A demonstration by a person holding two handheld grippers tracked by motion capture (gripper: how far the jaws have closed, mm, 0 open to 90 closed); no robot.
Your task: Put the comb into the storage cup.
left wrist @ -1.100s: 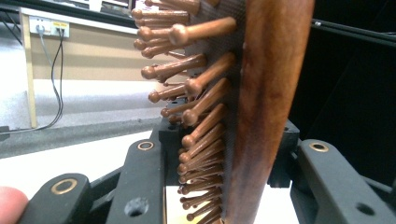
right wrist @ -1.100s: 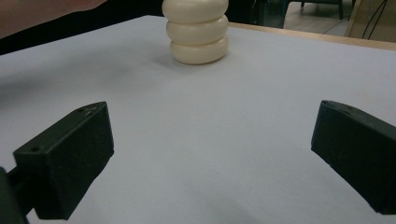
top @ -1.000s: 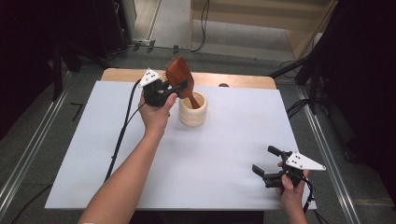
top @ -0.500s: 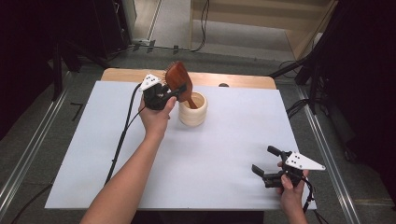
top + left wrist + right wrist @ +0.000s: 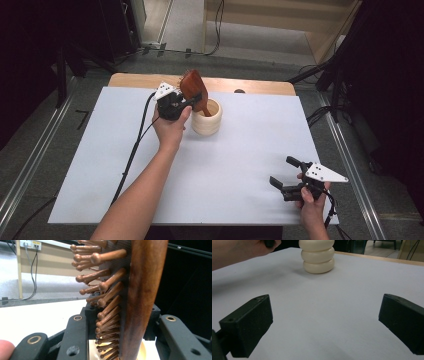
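The black two-jawed tongs [image 5: 122,340] are clamping a reddish-brown wooden hairbrush [image 5: 140,297] by its edge, its round-tipped wooden bristles [image 5: 100,287] pointing left. Below the brush, the pale cream rim of a cup [image 5: 142,353] is peeking out, and the white tabletop [image 5: 37,317] is stretching away at left.

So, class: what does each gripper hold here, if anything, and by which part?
The left gripper is shut on the wooden hairbrush, clamped across its bristled head, handle down in the cream cup. The right gripper is open and holds nothing.
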